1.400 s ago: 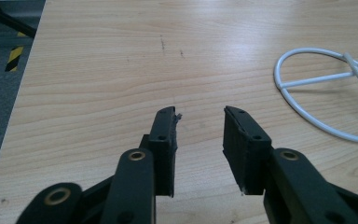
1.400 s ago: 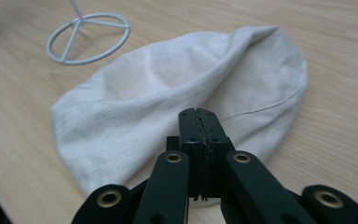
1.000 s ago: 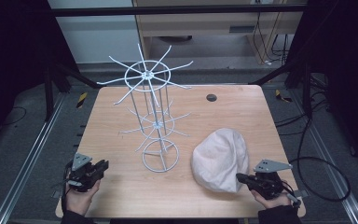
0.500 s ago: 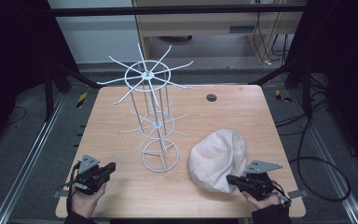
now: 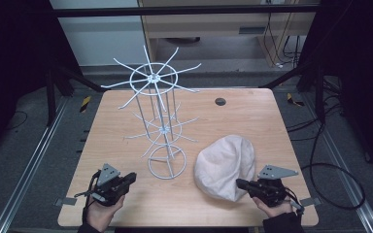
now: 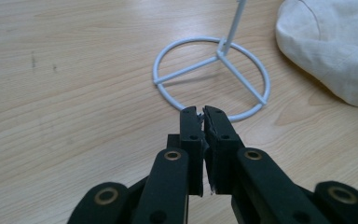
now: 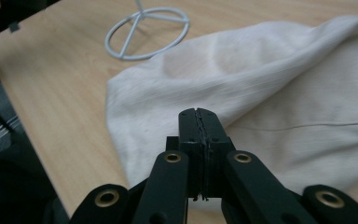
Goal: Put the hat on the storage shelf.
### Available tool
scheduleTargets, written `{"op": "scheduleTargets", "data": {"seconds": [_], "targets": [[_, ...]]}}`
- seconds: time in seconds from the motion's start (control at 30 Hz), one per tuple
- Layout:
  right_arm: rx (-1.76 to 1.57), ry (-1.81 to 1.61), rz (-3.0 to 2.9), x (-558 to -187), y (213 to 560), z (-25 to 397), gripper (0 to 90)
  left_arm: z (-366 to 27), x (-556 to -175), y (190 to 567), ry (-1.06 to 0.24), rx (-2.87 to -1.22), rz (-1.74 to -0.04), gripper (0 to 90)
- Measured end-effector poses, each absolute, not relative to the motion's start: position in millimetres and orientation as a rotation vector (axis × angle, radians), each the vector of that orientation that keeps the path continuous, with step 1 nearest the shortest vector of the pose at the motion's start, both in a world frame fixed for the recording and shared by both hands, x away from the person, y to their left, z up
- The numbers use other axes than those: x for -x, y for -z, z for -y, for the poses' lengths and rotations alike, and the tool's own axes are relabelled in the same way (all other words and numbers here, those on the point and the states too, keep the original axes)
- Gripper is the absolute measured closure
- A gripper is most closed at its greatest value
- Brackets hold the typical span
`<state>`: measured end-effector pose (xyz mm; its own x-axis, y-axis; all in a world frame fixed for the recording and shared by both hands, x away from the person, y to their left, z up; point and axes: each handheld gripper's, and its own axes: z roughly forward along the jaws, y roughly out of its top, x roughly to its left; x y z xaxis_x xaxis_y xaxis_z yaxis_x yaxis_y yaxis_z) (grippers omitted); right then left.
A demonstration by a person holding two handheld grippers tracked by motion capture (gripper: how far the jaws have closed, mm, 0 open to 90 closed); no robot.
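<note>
- Your right gripper sits at the worktop's near right corner, jaws pressed together and holding nothing, its tip over the cream cloth hat; you look placed to take hold of the near hem.
- Your left gripper rests near the near left corner, jaws closed and empty, aimed at the white wire rack standing mid-worktop.
- Count: one hat, one rack, one small dark disc by the far edge.
</note>
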<state>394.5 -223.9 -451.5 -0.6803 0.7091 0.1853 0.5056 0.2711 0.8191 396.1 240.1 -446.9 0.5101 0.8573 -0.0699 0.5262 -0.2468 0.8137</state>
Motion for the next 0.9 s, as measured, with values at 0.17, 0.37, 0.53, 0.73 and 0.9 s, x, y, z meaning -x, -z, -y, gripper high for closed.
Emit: {"op": "scheduleTargets", "data": {"seconds": [0.17, 0.37, 0.53, 0.73, 0.9], "targets": [[-1.174, -1.372, -2.235, -404, 449, 235, 90.0, -227, -395, 446, -0.474, -1.913, -1.114, 85.9], [-1.182, -1.384, -2.179, -415, 445, 240, 90.0, -211, -395, 443, -0.494, -1.927, -1.064, 85.2], [-1.200, -1.380, -2.133, -423, 443, 246, 90.0, -197, -395, 444, -0.494, -1.953, -1.035, 85.2], [-1.229, -1.392, -2.083, -437, 440, 254, 90.0, -181, -393, 441, -0.503, -1.972, -0.988, 84.8], [-1.235, -1.386, -2.068, -449, 438, 255, 90.0, -164, -394, 439, -0.481, -1.970, -0.960, 84.6]]}}
